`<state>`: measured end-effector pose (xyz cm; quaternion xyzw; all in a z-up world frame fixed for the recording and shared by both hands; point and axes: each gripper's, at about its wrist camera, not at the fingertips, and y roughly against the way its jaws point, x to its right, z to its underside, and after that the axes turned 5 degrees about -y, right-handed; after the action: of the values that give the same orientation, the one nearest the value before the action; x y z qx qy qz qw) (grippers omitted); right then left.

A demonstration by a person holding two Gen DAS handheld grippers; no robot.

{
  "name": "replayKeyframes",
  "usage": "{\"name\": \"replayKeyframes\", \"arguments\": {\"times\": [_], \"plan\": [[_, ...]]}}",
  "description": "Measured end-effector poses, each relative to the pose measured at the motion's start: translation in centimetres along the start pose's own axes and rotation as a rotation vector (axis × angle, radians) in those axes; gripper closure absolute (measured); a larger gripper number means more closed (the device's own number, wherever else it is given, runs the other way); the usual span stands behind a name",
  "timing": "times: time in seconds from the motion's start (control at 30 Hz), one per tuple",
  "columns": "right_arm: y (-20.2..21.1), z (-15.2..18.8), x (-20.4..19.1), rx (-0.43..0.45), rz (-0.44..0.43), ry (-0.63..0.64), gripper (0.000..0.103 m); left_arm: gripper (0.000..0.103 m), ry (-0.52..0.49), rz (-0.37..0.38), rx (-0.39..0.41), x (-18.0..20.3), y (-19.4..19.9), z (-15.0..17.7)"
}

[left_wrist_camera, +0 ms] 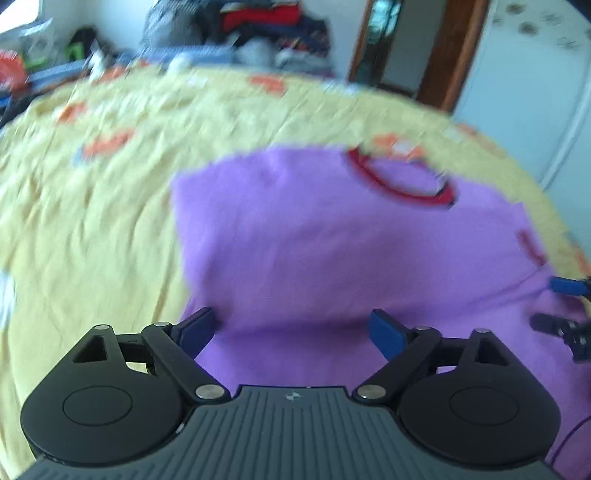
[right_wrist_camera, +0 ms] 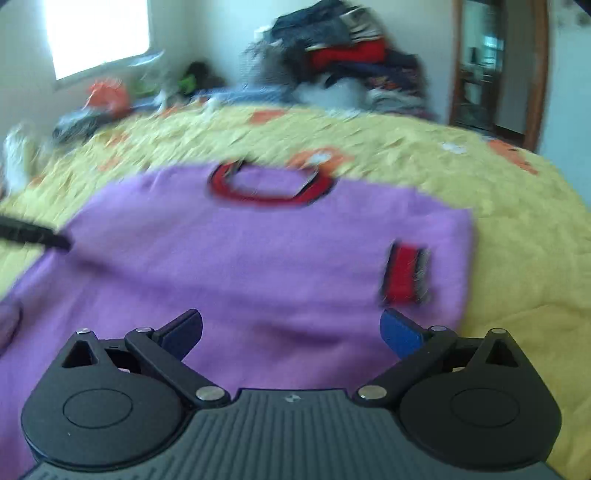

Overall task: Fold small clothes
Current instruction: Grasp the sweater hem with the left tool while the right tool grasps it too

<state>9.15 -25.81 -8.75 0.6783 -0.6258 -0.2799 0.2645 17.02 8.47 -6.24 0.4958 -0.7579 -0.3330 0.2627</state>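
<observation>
A small purple sweater (left_wrist_camera: 314, 243) with a red and dark collar (left_wrist_camera: 402, 181) lies flat on the yellow bedspread (left_wrist_camera: 92, 221). My left gripper (left_wrist_camera: 291, 328) hangs open over the sweater's near part, nothing between its blue pads. In the right wrist view the same sweater (right_wrist_camera: 258, 258) shows a sleeve folded in over the body, its red cuff (right_wrist_camera: 404, 275) lying on the purple cloth. My right gripper (right_wrist_camera: 291, 330) is open above the near hem, empty. Its fingers (left_wrist_camera: 565, 286) enter the left view at the right edge. A left finger (right_wrist_camera: 33, 232) shows at the right view's left edge.
A pile of mixed clothes (right_wrist_camera: 347, 55) is heaped at the far end of the bed. More loose items (right_wrist_camera: 107, 96) lie along the far left under a bright window (right_wrist_camera: 96, 33). A wooden door frame (right_wrist_camera: 539, 74) stands at the right. The yellow bedspread (right_wrist_camera: 517, 240) spreads around the sweater.
</observation>
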Motion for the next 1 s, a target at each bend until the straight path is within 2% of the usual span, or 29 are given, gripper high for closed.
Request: {"name": "replayKeyframes", "arguments": {"times": [0.07, 0.1, 0.17, 0.23, 0.3, 0.4, 0.5, 0.6, 0.63, 0.67, 0.8, 0.83, 0.87, 0.9, 0.93, 0.97, 1.0], "plan": [[0.7, 1.2, 1.2, 0.012, -0.001, -0.037, 0.0, 0.018, -0.04, -0.063, 0.023, 0.0, 0.7, 1.1], [1.7, 1.7, 2.0, 0.006, 0.015, -0.064, 0.0, 0.018, -0.028, -0.062, 0.016, -0.3, 1.3, 1.5], [4.7, 2.9, 3.2, 0.05, 0.034, -0.094, 0.0, 0.011, 0.032, -0.026, 0.045, -1.5, 3.7, 2.9], [6.8, 4.3, 4.9, 0.056, 0.01, -0.118, 0.0, 0.011, 0.053, -0.022, 0.064, -2.3, 5.7, 4.6], [8.1, 5.7, 6.6, 0.045, 0.03, -0.159, 0.0, 0.013, 0.073, -0.017, 0.038, -3.1, 6.8, 6.3], [9.1, 7.1, 8.3, 0.047, 0.055, -0.177, 0.0, 0.014, 0.128, 0.035, 0.021, -4.6, 8.2, 9.1], [9.2, 8.3, 8.9, 0.02, -0.008, -0.207, 0.0, 0.015, 0.125, 0.045, 0.046, -4.5, 9.6, 11.4], [9.7, 9.1, 7.1, 0.006, -0.02, -0.158, 0.006, 0.015, 0.087, 0.036, 0.042, -3.3, 10.1, 12.3], [10.0, 9.4, 6.5, 0.009, -0.025, -0.154, 0.012, 0.015, 0.073, 0.023, 0.039, -2.7, 10.2, 12.5], [10.3, 9.6, 6.2, 0.018, -0.046, -0.161, 0.021, 0.015, 0.067, 0.022, 0.038, -2.3, 10.3, 12.7], [11.0, 10.6, 4.4, 0.046, -0.078, -0.184, 0.036, 0.029, 0.035, 0.028, 0.046, -0.8, 10.5, 13.3], [11.1, 10.8, 4.2, 0.048, -0.1, -0.203, 0.047, 0.031, 0.03, 0.009, 0.046, -0.5, 10.5, 13.3], [11.2, 11.0, 4.0, 0.055, -0.111, -0.212, 0.05, 0.036, 0.025, -0.01, 0.041, -0.2, 10.5, 13.3], [11.3, 11.1, 3.7, 0.058, -0.117, -0.214, 0.052, 0.054, 0.026, -0.025, 0.043, -0.2, 10.6, 13.3], [11.5, 11.2, 3.5, 0.066, -0.109, -0.219, 0.063, 0.066, 0.039, -0.026, 0.046, -0.4, 10.7, 13.3], [11.6, 11.4, 3.3, 0.071, -0.103, -0.229, 0.08, 0.071, 0.065, -0.018, 0.04, -0.8, 10.8, 13.2], [11.6, 11.6, 3.3, 0.077, -0.105, -0.238, 0.085, 0.082, 0.1, -0.002, 0.034, -1.3, 10.9, 13.2]]}}
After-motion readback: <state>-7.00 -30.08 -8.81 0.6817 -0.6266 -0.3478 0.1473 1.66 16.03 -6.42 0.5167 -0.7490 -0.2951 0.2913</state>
